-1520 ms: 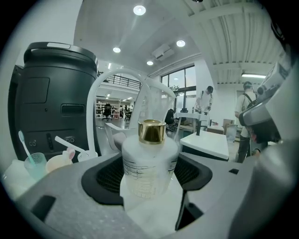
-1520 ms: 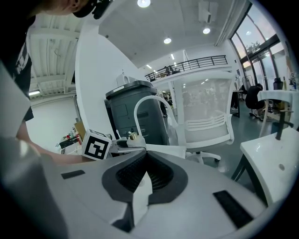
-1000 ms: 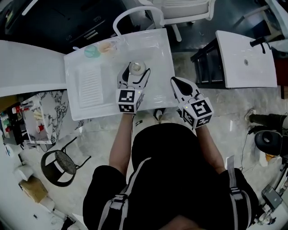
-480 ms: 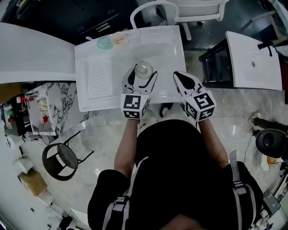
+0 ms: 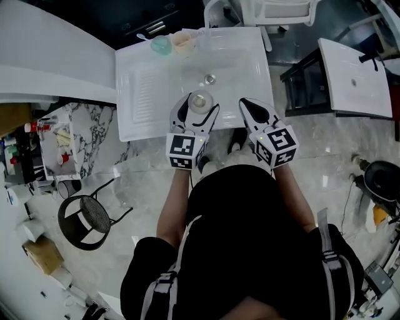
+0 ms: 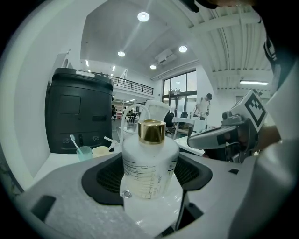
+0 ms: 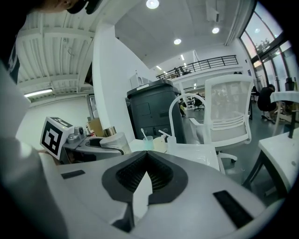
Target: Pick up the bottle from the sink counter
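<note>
A translucent white bottle (image 5: 200, 100) with a gold cap is held upright between the jaws of my left gripper (image 5: 199, 107), over the front part of the white sink counter (image 5: 144, 119). In the left gripper view the bottle (image 6: 150, 163) fills the middle, and the left gripper (image 6: 149, 179) is shut on its body. My right gripper (image 5: 245, 103) hovers just right of the bottle, shut, with nothing in it. In the right gripper view the right gripper (image 7: 146, 163) has its jaws pressed together, and the bottle (image 7: 114, 139) shows at the left.
A teal cup (image 5: 161, 44) with a toothbrush and a beige cup (image 5: 182, 40) stand at the sink's back edge. The drain (image 5: 210, 79) lies in the basin. A white chair (image 5: 265, 11) stands behind, a second sink top (image 5: 359, 72) at the right, and a black stool (image 5: 84, 217) at the lower left.
The left gripper, shut on the bottle, has drawn back from the basin toward the sink's front edge, uncovering the drain. The right gripper has stayed beside it, shut.
</note>
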`<state>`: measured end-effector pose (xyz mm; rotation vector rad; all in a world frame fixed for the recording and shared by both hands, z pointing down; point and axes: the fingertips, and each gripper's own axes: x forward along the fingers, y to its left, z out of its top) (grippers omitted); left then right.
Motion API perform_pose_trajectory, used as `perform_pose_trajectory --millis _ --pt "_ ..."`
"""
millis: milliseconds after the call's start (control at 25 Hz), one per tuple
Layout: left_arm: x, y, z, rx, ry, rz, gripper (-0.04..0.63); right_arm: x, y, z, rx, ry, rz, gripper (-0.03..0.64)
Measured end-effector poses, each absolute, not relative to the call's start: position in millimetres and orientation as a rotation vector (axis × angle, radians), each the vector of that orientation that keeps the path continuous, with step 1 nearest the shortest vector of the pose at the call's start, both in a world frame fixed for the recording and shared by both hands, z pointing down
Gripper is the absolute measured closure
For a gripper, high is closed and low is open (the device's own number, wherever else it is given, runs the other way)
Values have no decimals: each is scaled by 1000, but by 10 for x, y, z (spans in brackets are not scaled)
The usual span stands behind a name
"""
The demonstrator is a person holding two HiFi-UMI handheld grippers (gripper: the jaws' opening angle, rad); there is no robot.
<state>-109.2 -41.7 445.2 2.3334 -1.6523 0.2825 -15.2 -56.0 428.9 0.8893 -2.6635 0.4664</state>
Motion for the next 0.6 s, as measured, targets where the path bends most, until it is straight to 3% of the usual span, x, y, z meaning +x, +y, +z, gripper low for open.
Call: perform_pose_trajectory --millis 600 --pt "-1426 830 4289 2404 -1565 295 273 -356 602 4127 1036 -2652 432 612"
